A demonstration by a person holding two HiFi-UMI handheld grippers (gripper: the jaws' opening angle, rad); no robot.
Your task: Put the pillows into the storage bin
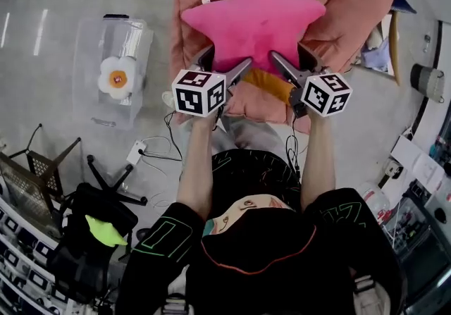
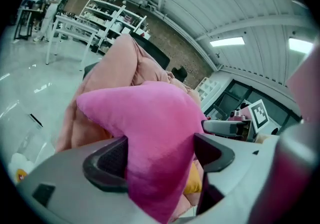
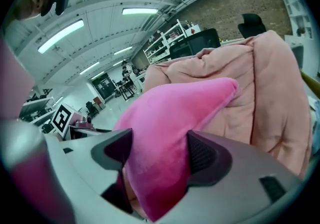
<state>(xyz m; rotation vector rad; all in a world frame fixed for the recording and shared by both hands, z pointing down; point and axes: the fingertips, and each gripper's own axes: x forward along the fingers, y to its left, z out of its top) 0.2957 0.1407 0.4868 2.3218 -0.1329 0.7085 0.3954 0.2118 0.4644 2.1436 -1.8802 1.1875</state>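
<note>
Now | left gripper [image 1: 227, 61] jaws: clamped on star pillow [image 1: 255, 19] | right gripper [image 1: 290, 58] jaws: clamped likewise

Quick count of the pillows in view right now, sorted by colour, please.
Pink star pillow: 1
White flower pillow, orange centre, in the storage bin: 1
Orange pillow, mostly hidden under the star: 1
Total: 3
</note>
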